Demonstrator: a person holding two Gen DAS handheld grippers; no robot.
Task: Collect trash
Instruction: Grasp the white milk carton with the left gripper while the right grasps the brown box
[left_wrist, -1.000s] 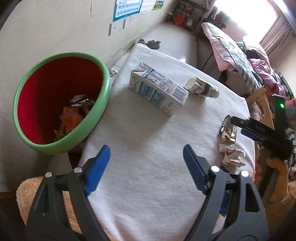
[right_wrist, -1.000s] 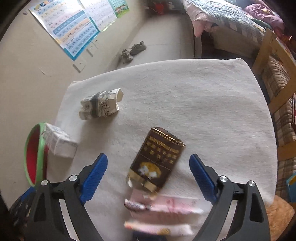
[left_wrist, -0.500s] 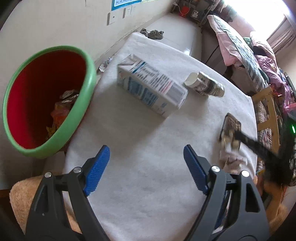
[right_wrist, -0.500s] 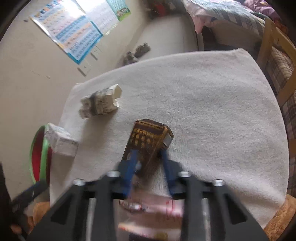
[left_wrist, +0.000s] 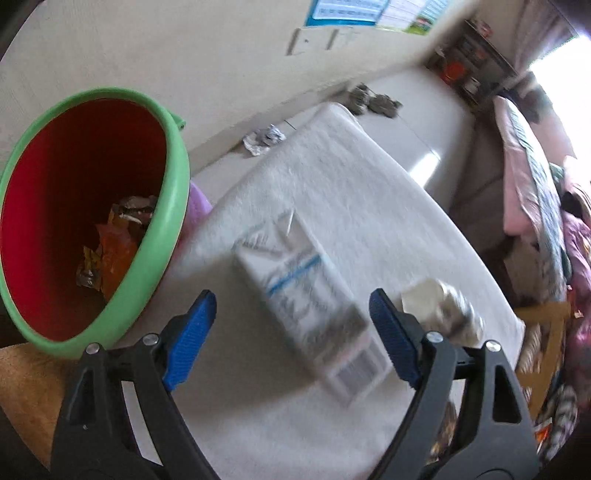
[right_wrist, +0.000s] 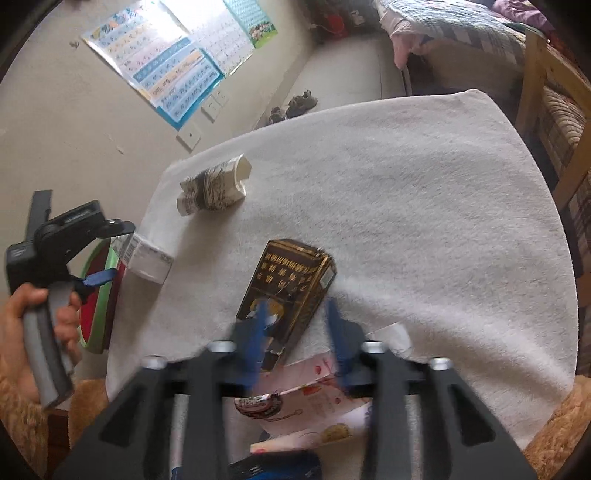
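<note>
Straddling the carton (left_wrist: 310, 295) from above, my left gripper (left_wrist: 291, 332) stands wide, blue pads well clear of either side; the carton lies flat near the cloth's (left_wrist: 343, 192) left edge, just beside the bin (left_wrist: 173, 206) with its green rim and wrappers at the bottom. A crushed cup (left_wrist: 443, 310) lies just past my right-hand pad. My right gripper (right_wrist: 295, 325) is narrow — one pad over the dark box (right_wrist: 288, 280), the other off its right side; whether it grips I cannot tell, blurred as it is. Pink wrappers (right_wrist: 310, 402) lie under it by the near edge. Beyond the box the cloth runs bare to its far edge.
</note>
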